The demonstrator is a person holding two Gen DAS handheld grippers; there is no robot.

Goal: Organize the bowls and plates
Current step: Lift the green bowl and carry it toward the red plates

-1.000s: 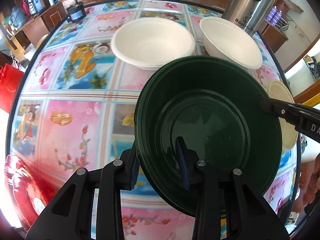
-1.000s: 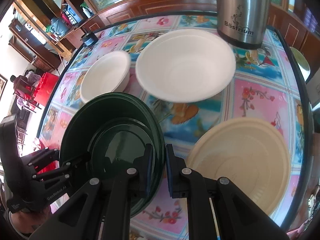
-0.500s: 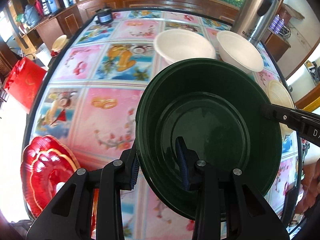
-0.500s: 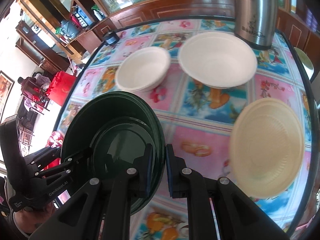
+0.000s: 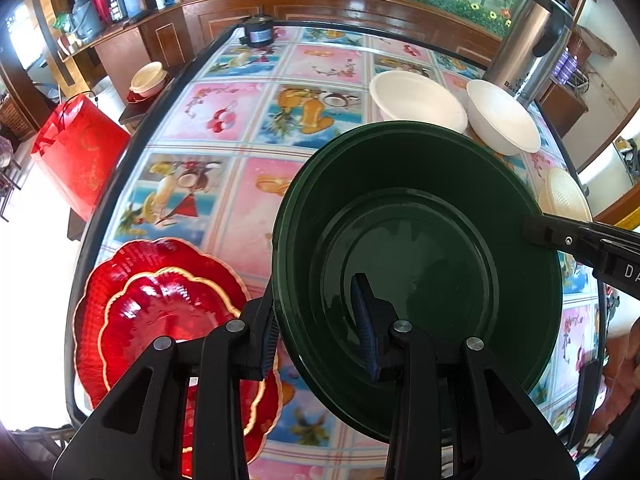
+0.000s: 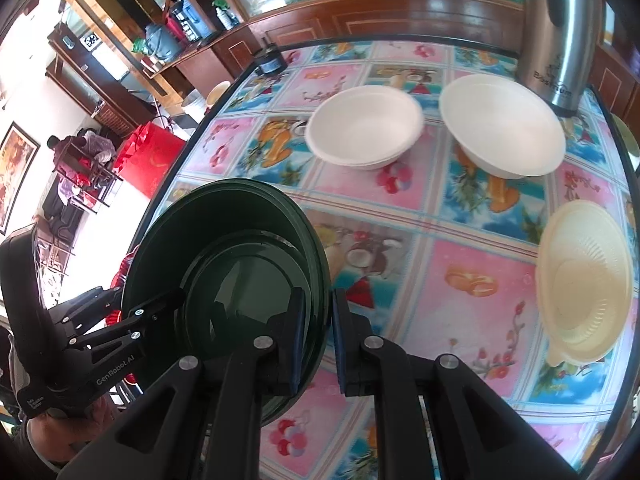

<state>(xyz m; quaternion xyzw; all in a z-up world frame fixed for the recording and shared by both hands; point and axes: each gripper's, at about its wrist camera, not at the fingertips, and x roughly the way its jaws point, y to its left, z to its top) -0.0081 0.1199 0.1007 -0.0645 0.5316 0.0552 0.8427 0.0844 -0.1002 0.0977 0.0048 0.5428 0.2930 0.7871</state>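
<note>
A dark green bowl (image 5: 420, 264) is held above the table by both grippers. My left gripper (image 5: 320, 324) is shut on its near rim. My right gripper (image 6: 318, 332) is shut on the opposite rim; the bowl shows in the right wrist view (image 6: 232, 280) as a nested green stack. Red scalloped plates (image 5: 160, 316) lie stacked at the table's near left corner, just left of the green bowl. Two white bowls (image 6: 364, 132) (image 6: 504, 128) stand at the far side. A cream bowl (image 6: 584, 280) sits at the right edge.
A steel thermos (image 5: 532, 44) stands at the far right corner, behind the white bowls. A small black jar (image 5: 258, 32) sits at the far edge. The patterned tablecloth (image 5: 240, 128) covers the table. A red bag (image 5: 76, 152) stands on the floor to the left.
Both grippers have carried the green bowl back and to the left, away from the white bowls. The red plates have come into view under the left gripper.
</note>
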